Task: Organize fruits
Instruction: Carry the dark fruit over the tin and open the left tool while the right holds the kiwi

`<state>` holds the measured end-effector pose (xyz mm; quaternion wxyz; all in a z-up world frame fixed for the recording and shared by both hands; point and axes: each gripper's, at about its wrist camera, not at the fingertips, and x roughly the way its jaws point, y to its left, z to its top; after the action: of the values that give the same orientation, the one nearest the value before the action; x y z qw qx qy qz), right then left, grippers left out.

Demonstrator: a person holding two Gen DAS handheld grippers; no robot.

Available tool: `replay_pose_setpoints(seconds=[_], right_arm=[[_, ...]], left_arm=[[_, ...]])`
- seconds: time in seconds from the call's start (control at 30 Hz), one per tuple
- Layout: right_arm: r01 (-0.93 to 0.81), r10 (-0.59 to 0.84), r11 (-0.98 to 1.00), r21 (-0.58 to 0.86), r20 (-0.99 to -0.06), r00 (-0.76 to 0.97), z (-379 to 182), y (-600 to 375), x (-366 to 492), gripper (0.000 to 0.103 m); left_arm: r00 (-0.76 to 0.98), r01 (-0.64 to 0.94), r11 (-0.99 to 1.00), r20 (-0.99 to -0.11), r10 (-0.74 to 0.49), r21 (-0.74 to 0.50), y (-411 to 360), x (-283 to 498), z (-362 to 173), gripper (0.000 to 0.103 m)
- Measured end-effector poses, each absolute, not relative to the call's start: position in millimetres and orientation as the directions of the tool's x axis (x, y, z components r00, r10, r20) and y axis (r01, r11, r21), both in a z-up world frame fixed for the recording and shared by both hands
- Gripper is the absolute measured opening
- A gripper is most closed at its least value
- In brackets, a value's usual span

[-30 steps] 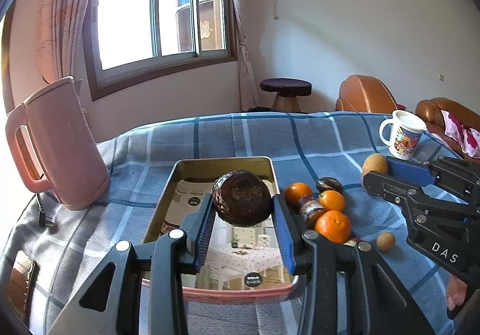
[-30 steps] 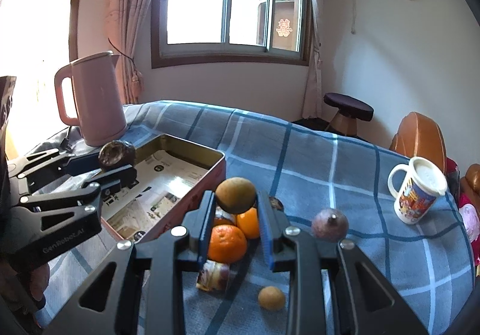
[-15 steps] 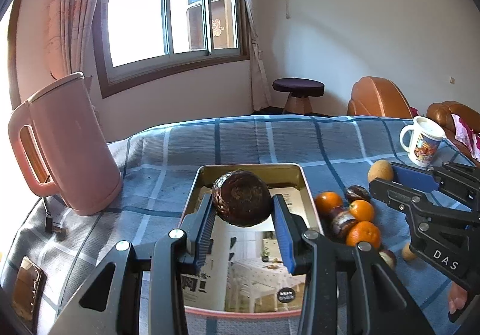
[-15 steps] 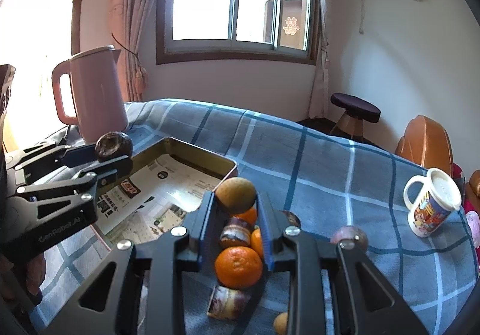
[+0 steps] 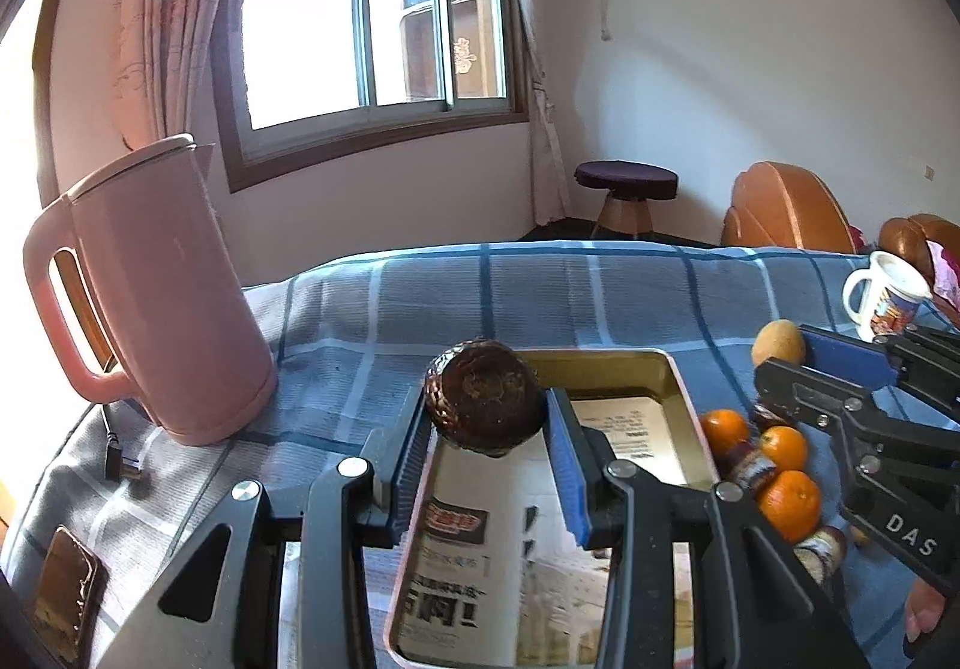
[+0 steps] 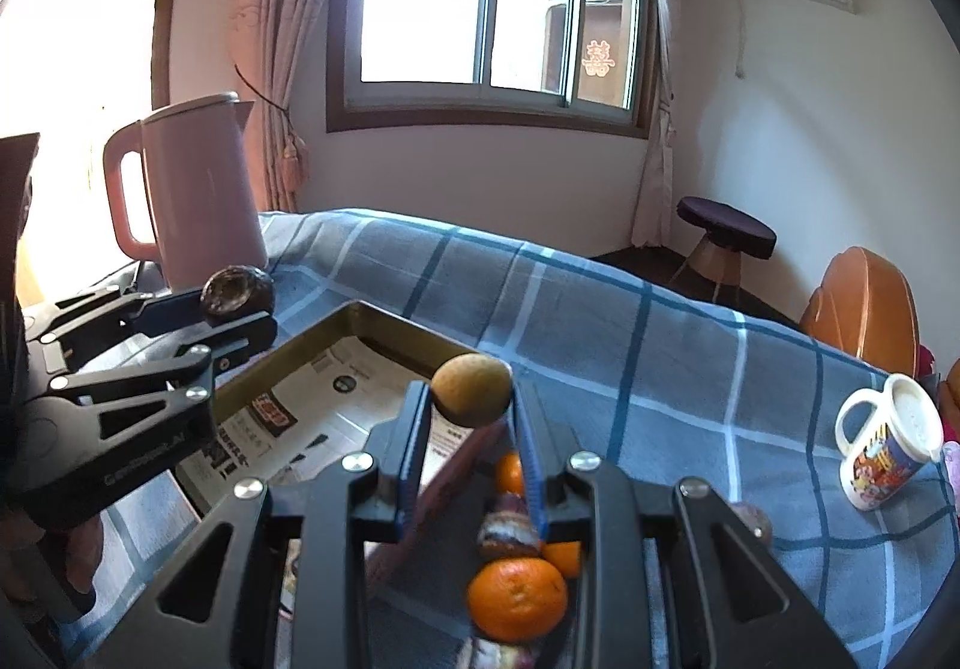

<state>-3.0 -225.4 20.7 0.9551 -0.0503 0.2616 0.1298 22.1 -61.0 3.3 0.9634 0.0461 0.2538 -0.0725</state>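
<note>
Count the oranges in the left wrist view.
3, clustered on the cloth right of the tin: far orange, middle orange, near orange. Others may be hidden.

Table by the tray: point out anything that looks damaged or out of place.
Among the oranges right of the tray lie dark purple fruits that look split open, pale inside. A loose cable plug lies beside the pink kettle.

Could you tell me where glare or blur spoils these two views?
Left wrist view: the window is blown out, and the tin tray blurs towards the bottom edge. Right wrist view: glare floods the upper left, and the nearest orange is soft.
</note>
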Motion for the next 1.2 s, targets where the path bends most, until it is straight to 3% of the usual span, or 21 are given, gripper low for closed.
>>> replay_pose_setpoints(seconds=[1.2], right_arm=[[-0.328, 0.249, 0.945, -0.02, -0.606, 0.755, -14, -191, 38, 0.03]], left_arm=[[0.82, 0.138, 0.989, -0.567, -0.085, 0.051, -46, 53, -24, 0.041]])
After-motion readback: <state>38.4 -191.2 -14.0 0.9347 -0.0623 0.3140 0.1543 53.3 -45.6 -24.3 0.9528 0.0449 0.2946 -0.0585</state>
